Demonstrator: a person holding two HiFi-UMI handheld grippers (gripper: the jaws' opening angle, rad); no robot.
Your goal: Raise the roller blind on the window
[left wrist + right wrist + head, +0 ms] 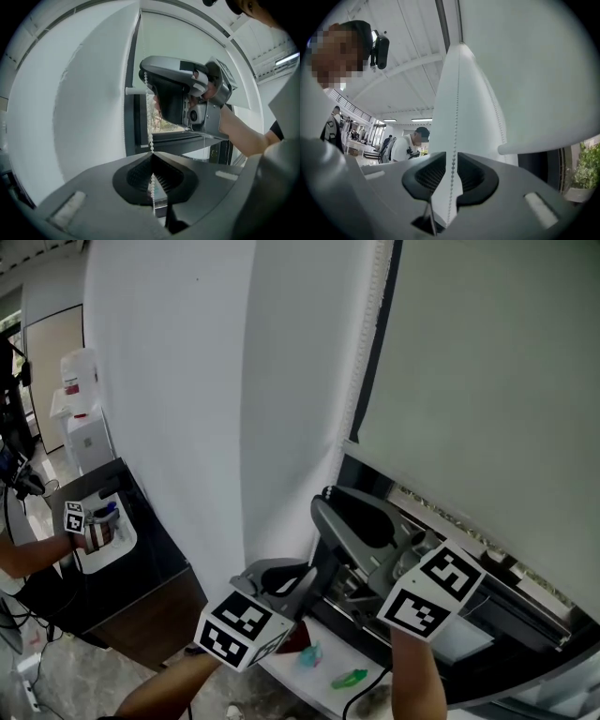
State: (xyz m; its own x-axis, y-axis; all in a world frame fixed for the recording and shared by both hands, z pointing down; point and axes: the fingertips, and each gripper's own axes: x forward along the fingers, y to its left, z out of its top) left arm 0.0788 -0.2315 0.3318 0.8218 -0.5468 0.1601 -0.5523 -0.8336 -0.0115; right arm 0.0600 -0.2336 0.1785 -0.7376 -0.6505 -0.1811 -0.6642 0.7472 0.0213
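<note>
Beside the window frame, the bead chain [149, 126] runs straight down into your left gripper [151, 152], whose jaws are clenched on it and hold it taut. Higher up the same strand, your right gripper [452, 155] has its jaws parted. The chain passes through the gap between them, but the pads are not pressing on it. The roller blind [487, 381] covers most of the window, with only a strip of glass [159, 124] showing under its bottom bar [543, 146].

This looks like the changeover in a hand-over-hand pull, so take it in order. Hold the left grip firm until the right has closed; if both let go together, the blind may slip back down. Centre the chain in the ribbed hollow of the right jaws and close squarely on the beads, not out at the tips where they could pop free. A second strand [498, 124] hangs just beside it, along the blind's edge — be sure you take the one the left holds, since the other would likely lower the blind. Then release the left and draw straight down along the frame, not outward, so the beads feed cleanly.
</note>
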